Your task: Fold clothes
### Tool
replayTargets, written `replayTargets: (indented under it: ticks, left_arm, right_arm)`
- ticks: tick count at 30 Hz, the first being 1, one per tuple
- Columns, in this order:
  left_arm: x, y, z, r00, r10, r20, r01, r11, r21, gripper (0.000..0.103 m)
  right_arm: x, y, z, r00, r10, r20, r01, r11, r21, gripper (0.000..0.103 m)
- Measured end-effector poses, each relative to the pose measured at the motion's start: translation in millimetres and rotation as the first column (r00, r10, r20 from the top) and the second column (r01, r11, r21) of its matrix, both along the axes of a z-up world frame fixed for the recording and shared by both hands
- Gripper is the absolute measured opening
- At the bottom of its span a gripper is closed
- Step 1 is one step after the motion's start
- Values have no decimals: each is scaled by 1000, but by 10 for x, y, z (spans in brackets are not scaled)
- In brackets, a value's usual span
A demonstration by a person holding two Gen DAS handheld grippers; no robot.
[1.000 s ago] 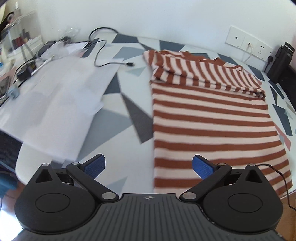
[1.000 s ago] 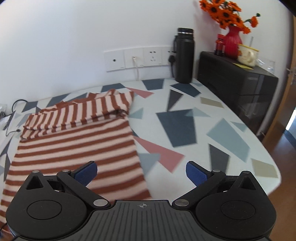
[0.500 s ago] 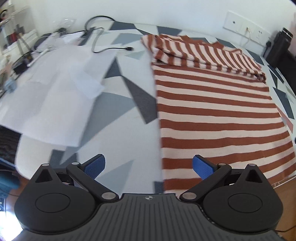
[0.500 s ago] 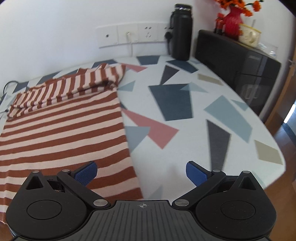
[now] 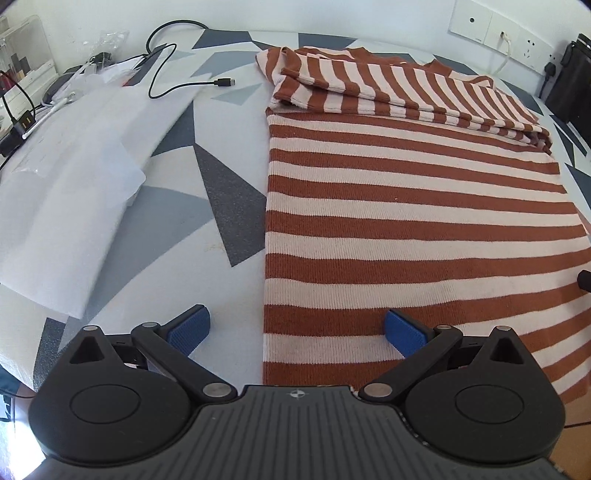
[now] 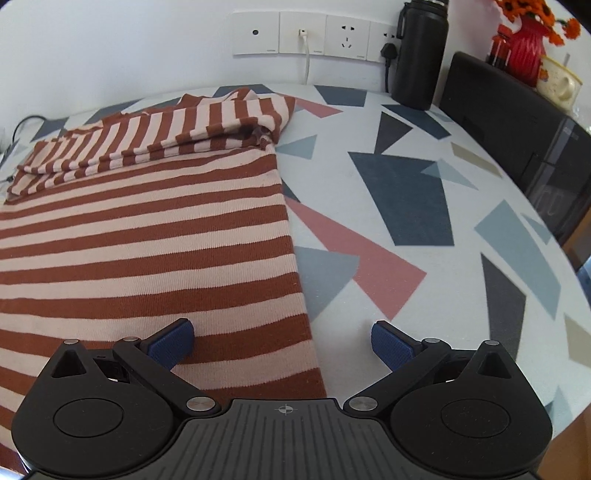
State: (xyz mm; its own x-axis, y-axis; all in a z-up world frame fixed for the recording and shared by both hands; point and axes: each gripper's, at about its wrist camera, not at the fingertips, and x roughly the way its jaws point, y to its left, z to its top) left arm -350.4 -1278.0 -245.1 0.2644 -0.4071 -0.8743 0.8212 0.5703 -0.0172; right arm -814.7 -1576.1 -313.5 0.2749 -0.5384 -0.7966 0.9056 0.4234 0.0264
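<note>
A striped sweater (image 5: 406, 229) in rust and pale pink is laid flat on the patterned table (image 6: 388, 229), with its sleeves already folded across the far end into a bunched band (image 5: 388, 92). The near hem is draped toward the near table edge. The left side edge of the garment is straddled by the left gripper (image 5: 297, 332), whose blue pads are spread wide with nothing held between them; one pad is over bare table, the other over the fabric. The right side edge is straddled in the same way by the right gripper (image 6: 282, 341), also spread wide and holding nothing.

The near corners appear to be lined up for a grasp, so that the hem can be carried toward the far end. If only the top layer is pinched, the lower layer could be left behind and a skewed fold produced. If the two corners are lifted unevenly, the stripes would be twisted and the folded sleeves could be dragged out of place. Whether the pads are touching the cloth cannot be told.

White sheets (image 5: 74, 177) and a black cable (image 5: 177, 85) are seen to the far left, well apart. A black flask (image 6: 421, 51) is stood by the wall sockets (image 6: 306, 33) at the far right.
</note>
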Motion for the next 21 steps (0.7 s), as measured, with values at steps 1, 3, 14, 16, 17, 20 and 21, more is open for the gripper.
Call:
replayTargets:
  ticks: [1, 3, 14, 16, 17, 20, 21]
  left_arm:
    - [-2, -5, 1, 1000, 5, 1, -5, 1000, 1, 103]
    - [-3, -18, 4, 1000, 14, 1, -14, 1000, 6, 103]
    - [-24, -6, 18, 1000, 14, 11, -14, 1000, -7, 103]
    - [-20, -11, 18, 1000, 13, 11, -13, 1000, -6, 103]
    - [-22, -10, 18, 1000, 14, 11, -14, 1000, -8, 103]
    - [-32, 7, 8, 1000, 15, 19, -15, 1000, -18, 103]
    - [-36, 14, 5, 1000, 15, 21, -15, 1000, -21, 103]
  right_arm:
    - [-7, -3, -6, 1000, -6, 6, 6, 1000, -3, 102]
    - [-9, 4, -20, 1000, -14, 15, 15, 1000, -17, 102]
    - [5, 33, -38, 999, -10, 30, 12, 998, -58, 102]
    - [6, 38, -39, 999, -14, 33, 16, 998, -60, 102]
    - [5, 41, -40, 999, -15, 34, 17, 998, -61, 102]
    - [6, 39, -39, 999, -15, 34, 17, 998, -60, 102]
    - [6, 36, -38, 999, -15, 33, 17, 998, -59, 102]
